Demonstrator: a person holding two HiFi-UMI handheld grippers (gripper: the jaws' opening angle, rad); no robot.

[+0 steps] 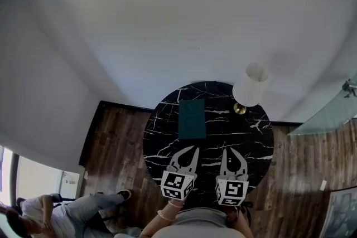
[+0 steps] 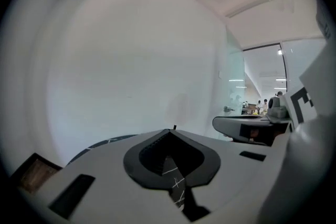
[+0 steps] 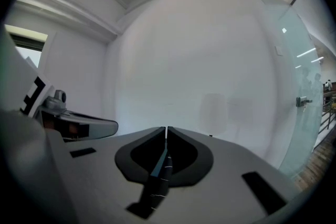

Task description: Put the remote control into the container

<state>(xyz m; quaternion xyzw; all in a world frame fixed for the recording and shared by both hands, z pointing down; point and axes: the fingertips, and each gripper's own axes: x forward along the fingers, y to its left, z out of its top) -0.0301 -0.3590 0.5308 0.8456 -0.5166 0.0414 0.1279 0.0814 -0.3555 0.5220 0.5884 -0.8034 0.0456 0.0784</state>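
Two grey jaws of left gripper (image 2: 171, 132) meet tip to tip with nothing between. Two jaws of right gripper (image 3: 166, 132) are likewise pressed together, nothing held. Both grippers hang over the near edge of one round table (image 1: 162, 142), black marble-look top with white veins. One container (image 1: 192, 119), dark teal, flat, rectangular, lies on the table beyond the left gripper, well apart from it. The remote control can't be made out in any view. One lamp (image 1: 250, 85), white cylinder shade, brass-coloured base, far right on table. Wood-plank floor (image 1: 117, 139). One person (image 1: 70, 214) sits near left.
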